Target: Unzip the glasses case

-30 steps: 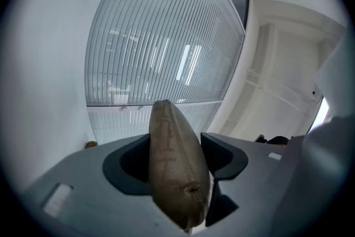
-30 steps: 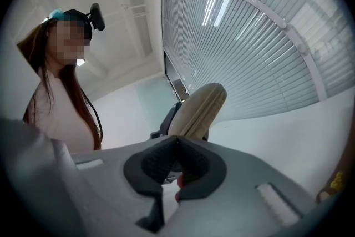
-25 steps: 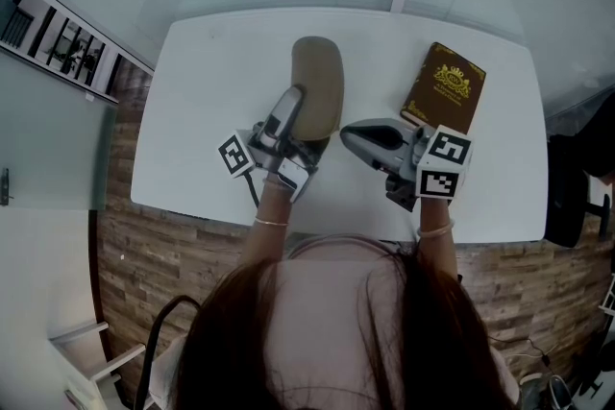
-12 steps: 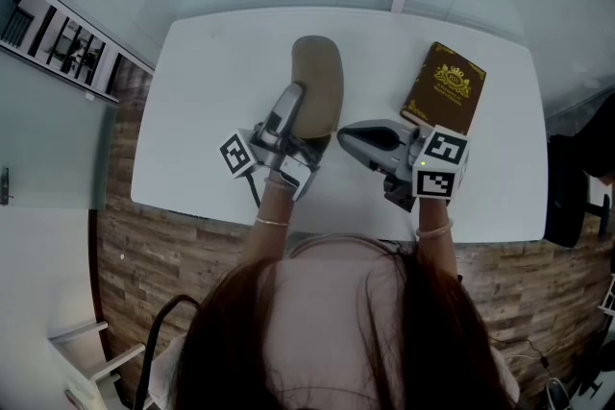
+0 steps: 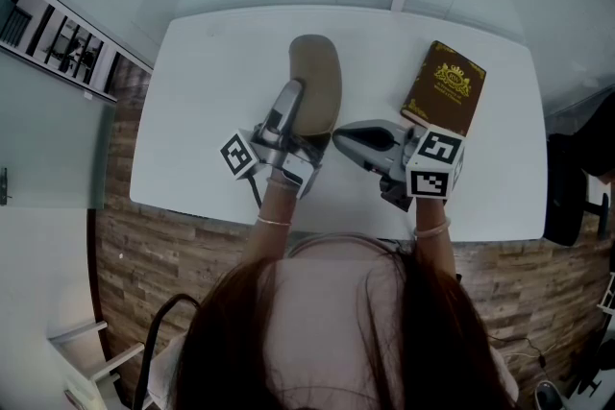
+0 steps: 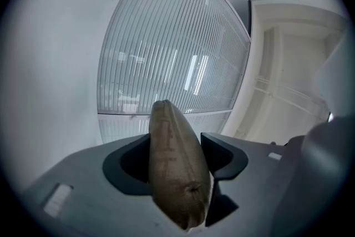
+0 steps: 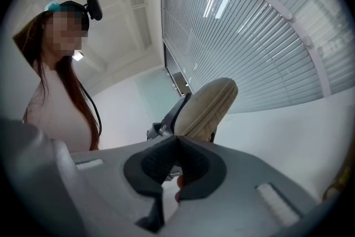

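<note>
The khaki glasses case point(image 5: 315, 77) is held over the white table point(image 5: 207, 120), its far end tilted upward. My left gripper point(image 5: 303, 115) is shut on the case's near half. In the left gripper view the case point(image 6: 175, 169) fills the gap between both dark pads point(image 6: 130, 166). My right gripper point(image 5: 338, 139) points left at the case's near end, jaws closed tip to tip point(image 7: 177, 140). The right gripper view has the case point(image 7: 208, 105) just beyond those tips. I cannot tell whether the zipper pull is pinched between them.
A brown book point(image 5: 444, 89) with gold print lies on the table's right side, beside the right gripper. The table's front edge point(image 5: 317, 230) runs just before the person's body. Slatted blinds point(image 6: 166, 64) fill the wall behind.
The right gripper has crept a little to the left, closer to the case's near end. The left gripper and the case have barely shifted.
</note>
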Motion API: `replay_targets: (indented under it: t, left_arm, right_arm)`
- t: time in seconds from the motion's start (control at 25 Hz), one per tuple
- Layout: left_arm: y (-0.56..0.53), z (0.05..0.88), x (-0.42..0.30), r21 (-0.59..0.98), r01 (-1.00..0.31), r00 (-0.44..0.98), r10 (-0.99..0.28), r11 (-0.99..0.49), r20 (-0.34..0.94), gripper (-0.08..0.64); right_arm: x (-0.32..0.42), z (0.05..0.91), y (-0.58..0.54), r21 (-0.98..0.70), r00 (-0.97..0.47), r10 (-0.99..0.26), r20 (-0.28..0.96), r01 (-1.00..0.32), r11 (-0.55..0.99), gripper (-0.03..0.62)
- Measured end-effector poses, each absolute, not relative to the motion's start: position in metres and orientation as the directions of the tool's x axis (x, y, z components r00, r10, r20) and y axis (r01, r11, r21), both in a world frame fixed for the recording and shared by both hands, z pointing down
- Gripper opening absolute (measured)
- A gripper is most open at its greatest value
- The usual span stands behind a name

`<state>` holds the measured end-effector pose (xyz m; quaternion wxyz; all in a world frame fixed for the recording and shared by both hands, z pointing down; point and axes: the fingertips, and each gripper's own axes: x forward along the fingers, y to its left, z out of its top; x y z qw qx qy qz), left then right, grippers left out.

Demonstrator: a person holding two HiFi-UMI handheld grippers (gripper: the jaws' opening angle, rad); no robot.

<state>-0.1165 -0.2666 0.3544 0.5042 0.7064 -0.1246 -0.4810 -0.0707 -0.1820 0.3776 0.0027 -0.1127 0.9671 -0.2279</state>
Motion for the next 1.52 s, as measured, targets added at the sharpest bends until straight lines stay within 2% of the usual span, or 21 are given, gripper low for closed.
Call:
replay_targets:
  t: [0.72,1.52]
  left_arm:
    - [-0.273,0.364,-0.125,0.862,0.279,0.467,-0.725,-0.423,-0.507,0.281]
    - [-0.271,0.364,-0.107,0.866,0.283,0.495,-0.711,-0.412,-0.500,0.281]
  right_arm:
    - [-0.088,0.387,-0.181,-0.409,-0.970,-0.222,0.102,-0.245,0.879,0.003]
    - [-0.094,0.389,-0.174,-0.398,-0.968,-0.216,0.128,-0.249,0.883,0.003]
